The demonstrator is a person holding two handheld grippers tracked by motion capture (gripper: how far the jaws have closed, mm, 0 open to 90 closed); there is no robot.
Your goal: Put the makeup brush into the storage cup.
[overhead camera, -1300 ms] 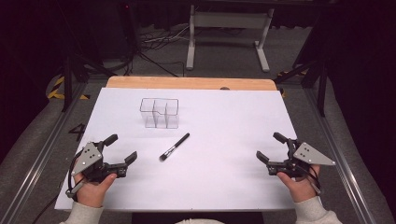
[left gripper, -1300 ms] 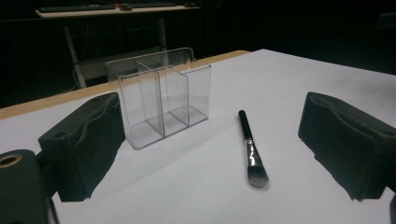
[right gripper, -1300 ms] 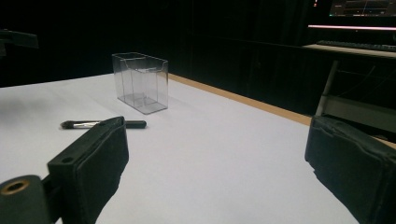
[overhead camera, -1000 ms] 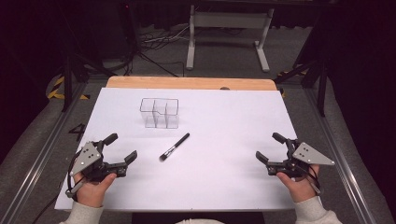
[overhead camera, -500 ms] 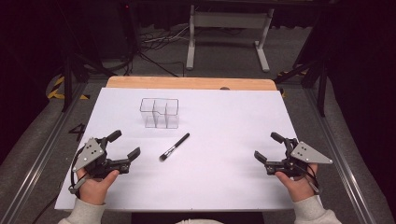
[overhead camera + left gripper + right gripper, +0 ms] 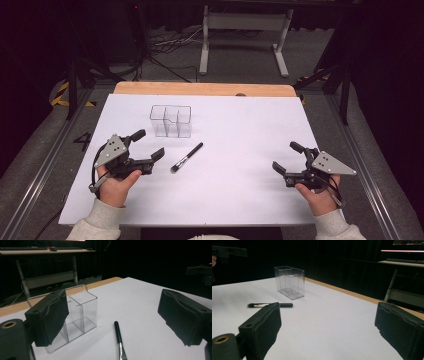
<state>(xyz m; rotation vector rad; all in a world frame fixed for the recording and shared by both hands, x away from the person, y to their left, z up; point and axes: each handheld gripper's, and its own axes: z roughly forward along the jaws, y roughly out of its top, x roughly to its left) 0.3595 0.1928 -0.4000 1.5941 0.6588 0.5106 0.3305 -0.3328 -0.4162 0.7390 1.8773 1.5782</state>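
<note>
Here the left gripper (image 6: 149, 144) hovers, jaws spread and empty, aimed at the brush (image 6: 187, 157); right gripper (image 6: 289, 157) likewise agape

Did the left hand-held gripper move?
Yes. The left hand-held gripper has gone forward and toward the brush, nearer the clear box, which stayed put. Its jaws are open, holding nothing.

A clear, glossy plastic organizer (image 6: 171, 121) stands on matt white paper (image 6: 240, 195) over a pale wooden tabletop (image 6: 200, 89), beside a black-handled makeup brush (image 6: 187, 157) with a shiny metal ferrule.
</note>
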